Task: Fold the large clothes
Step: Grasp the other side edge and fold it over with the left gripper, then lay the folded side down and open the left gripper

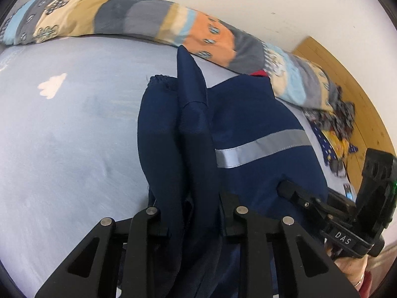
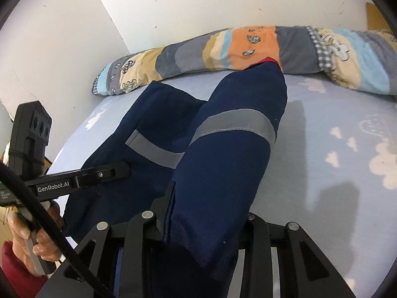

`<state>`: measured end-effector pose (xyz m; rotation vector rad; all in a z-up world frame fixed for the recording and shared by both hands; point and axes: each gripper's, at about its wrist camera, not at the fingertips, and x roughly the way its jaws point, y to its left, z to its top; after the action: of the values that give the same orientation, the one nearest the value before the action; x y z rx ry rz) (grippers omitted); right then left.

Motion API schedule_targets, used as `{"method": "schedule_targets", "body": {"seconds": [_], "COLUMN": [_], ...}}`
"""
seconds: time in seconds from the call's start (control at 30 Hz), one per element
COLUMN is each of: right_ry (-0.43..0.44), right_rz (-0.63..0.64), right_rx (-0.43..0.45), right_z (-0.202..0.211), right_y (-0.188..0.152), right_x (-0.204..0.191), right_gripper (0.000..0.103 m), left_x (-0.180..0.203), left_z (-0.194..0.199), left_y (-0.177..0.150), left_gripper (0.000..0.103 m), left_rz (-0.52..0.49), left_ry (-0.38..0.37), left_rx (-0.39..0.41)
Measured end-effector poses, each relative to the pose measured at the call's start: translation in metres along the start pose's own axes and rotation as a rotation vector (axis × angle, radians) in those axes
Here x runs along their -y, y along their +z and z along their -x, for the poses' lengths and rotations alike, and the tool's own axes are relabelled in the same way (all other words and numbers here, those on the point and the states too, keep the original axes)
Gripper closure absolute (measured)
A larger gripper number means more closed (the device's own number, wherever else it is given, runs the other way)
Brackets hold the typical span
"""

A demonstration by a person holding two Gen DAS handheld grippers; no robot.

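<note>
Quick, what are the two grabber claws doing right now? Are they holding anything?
Left gripper: closed on the navy garment.
Right gripper: closed on the same navy garment.

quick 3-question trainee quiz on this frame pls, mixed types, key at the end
1. True or false: the left claw is shut on the navy garment.
2. Multiple choice: what runs across the garment's panels? A) red zip B) grey reflective stripe C) white buttons
3. Short answer: what lies along the wall at the far edge of the bed sheet?

Key
1. True. Bunched navy cloth sits pinched between its fingers; the right claw grips cloth the same way.
2. B.
3. A rolled patchwork blanket in orange, grey, beige and light blue.
</note>
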<state>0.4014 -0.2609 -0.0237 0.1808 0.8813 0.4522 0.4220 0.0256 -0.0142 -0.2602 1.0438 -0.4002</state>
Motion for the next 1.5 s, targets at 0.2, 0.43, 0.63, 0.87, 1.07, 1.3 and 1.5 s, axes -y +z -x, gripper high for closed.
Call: {"method": "schedule_targets", "body": {"seconds": [0.2,0.43,0.63,0.87,1.07,1.3,1.5], "right_ry": [-0.041,-0.052,-0.081,-0.104,-0.121,-0.153,-0.234], "right_rz": [0.018,-0.005,-0.034,-0.168,-0.236,-0.281,-0.13], "right_rx": [-0.006,-0.002,-0.001,-0.084,-0.104,-0.124,0.006], "right_z": [0.055,0.098,0.094,0.066,0.056,0.084,0.149], "right_y": [-0.034,-0.091,-0.124,-0.15,-0.167,-0.166,-0.167], "right_x": [0.008,0.017,0.019,0.055,0.073,0.074,0.024], "right_gripper": [0.068,0.068,0.068,0.064,0.044,0.033,0.035], "left_x": [0.044,0.068,0.061,0.045,0.046,0.017,0.032], "left_z": [0.004,0.015,0.0,-0.021,-0.027,-0.011,0.033], "left_y": [-0.037,-0.089,-0.107,-0.118,-0.133,-0.14,-0.151], "left_gripper": [0.078,0.078,0.078,0.072,0.044,0.027,0.027], "left_rz": [-0.059,-0.111,-0.125,-0.064,-0.095,0.01,-0.015], "left_ry": [-0.034,-0.036,0.013,0.054,0.155,0.156,0.245], "left_rx": [-0.034,-0.029,-0.037,-0.052,-0.012,0.003,0.102]}}
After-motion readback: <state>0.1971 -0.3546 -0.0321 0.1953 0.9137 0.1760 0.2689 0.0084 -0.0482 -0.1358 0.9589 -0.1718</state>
